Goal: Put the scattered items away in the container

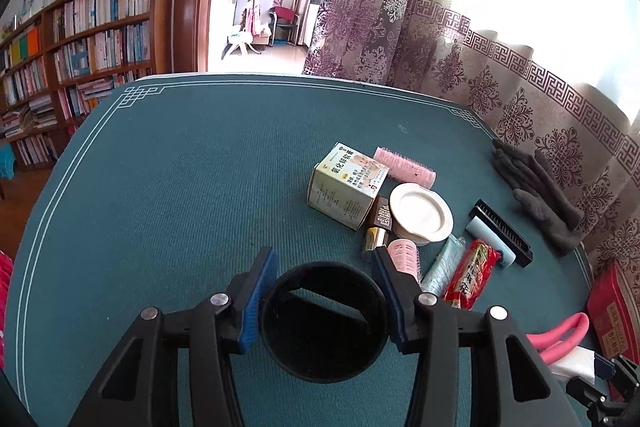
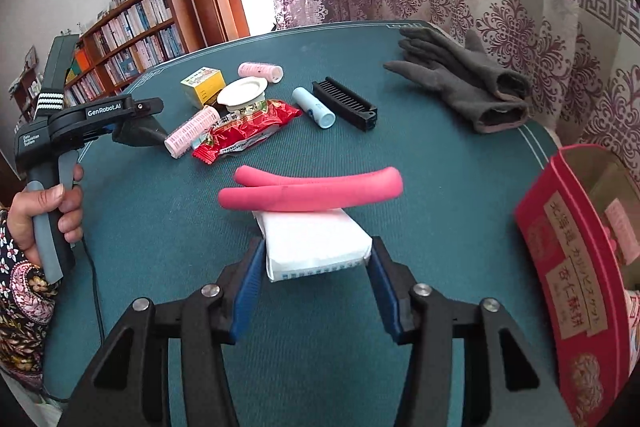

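Right wrist view: your right gripper [image 2: 316, 263] pinches the white tissue pack [image 2: 316, 247], left of the red box [image 2: 568, 267]; the pink curved tube [image 2: 312, 191] lying across it could roll off. Your left gripper [image 1: 324, 301] clamps the black cup [image 1: 324, 323]

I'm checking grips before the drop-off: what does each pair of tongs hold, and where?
Left tongs: a black cup, clamped across its rim. Right tongs: a white tissue pack, gripped at its two near sides.

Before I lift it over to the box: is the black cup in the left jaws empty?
Looks empty. The left wrist view looks straight into the black cup, and only its dark inner wall and bottom show, nothing inside.
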Demonstrator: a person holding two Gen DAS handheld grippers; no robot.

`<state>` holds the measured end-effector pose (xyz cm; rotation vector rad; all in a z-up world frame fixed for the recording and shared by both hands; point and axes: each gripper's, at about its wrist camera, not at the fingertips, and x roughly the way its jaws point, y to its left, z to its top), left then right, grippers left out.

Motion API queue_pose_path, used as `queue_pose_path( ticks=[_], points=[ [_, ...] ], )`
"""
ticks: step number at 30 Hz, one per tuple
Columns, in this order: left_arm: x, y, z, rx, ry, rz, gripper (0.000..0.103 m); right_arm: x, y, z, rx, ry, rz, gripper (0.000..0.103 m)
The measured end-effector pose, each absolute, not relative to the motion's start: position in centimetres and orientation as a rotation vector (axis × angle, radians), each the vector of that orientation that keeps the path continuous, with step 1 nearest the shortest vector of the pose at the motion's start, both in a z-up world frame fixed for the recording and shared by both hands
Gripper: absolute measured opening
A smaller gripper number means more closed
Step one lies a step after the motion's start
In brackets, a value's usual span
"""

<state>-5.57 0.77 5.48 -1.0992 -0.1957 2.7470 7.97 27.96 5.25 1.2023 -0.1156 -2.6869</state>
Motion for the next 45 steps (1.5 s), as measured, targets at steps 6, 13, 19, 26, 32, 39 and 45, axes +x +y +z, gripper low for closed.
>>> queue_pose_path(
  ticks=[6, 13, 19, 26, 32, 39, 45],
  points=[
    [-2.6, 0.8, 6.1, -1.079, -0.217, 2.746, 0.051, 9.0, 30.0, 5.8, 1.185, -0.283, -2.683, 0.054],
    [-0.6, 2.1, 8.3, -1.015, -0.186, 2.735, 0.051, 10.8, 30.2, 7.8, 1.085, -0.279, -2.737, 0.054],
    [0.6, 4.5, 10.0, -0.962, -0.133, 2.694, 0.051, 12.1, 31.0, 8.9, 1.018, -0.297, -2.777, 0.054],
    [1.3, 7.7, 11.0, -0.946, -0.082, 2.634, 0.051, 13.3, 33.1, 10.2, 0.956, -0.353, -2.83, 0.054],
    [1.9, 11.3, 12.1, -0.911, -0.021, 2.574, 0.051, 15.0, 36.5, 11.7, 0.886, -0.417, -2.931, 0.054],
    [2.8, 16.5, 13.7, -0.855, 0.039, 2.48, 0.051, 17.7, 42.6, 13.5, 0.803, -0.511, -3.147, 0.054],
    [3.8, 21.8, 14.8, -0.814, 0.088, 2.381, 0.051, 19.8, 47.1, 12.8, 0.828, -0.575, -3.258, 0.054]
  ],
)
